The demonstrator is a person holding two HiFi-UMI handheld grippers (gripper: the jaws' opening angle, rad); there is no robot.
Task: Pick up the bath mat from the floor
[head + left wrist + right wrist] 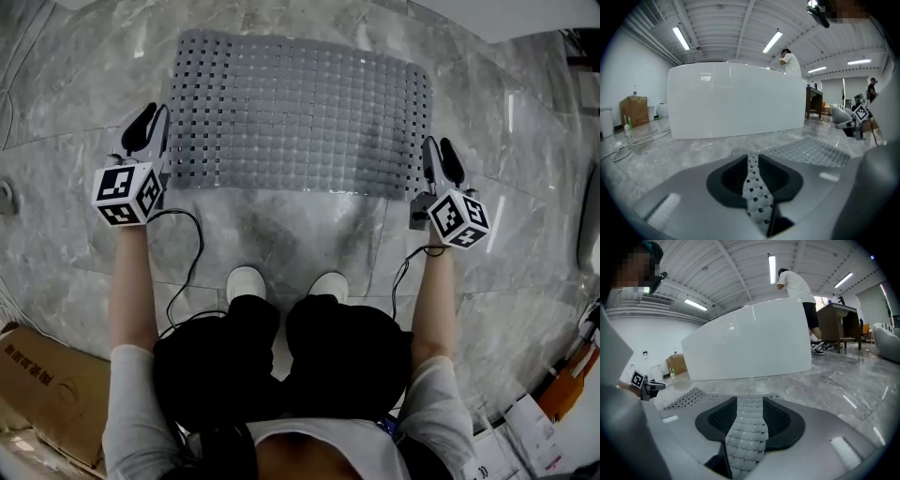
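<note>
The grey bath mat (300, 112), studded and full of holes, lies flat on the marble floor ahead of my feet. My left gripper (153, 127) is at its near left corner and my right gripper (441, 159) at its near right corner. In the left gripper view a narrow strip of mat (757, 197) runs between the jaws of the left gripper (752, 161), with a dark gap beside it. In the right gripper view a wider strip of mat (747, 432) lies loosely in the jaws of the right gripper (750, 406). Neither gripper's pads press on it.
A large white tub-like block (736, 101) stands just beyond the mat. A cardboard box (47, 384) is behind me at the left, and packages (534, 422) at the right. Cables (187, 253) trail from both grippers by my shoes (246, 281). A person (790, 61) stands behind the block.
</note>
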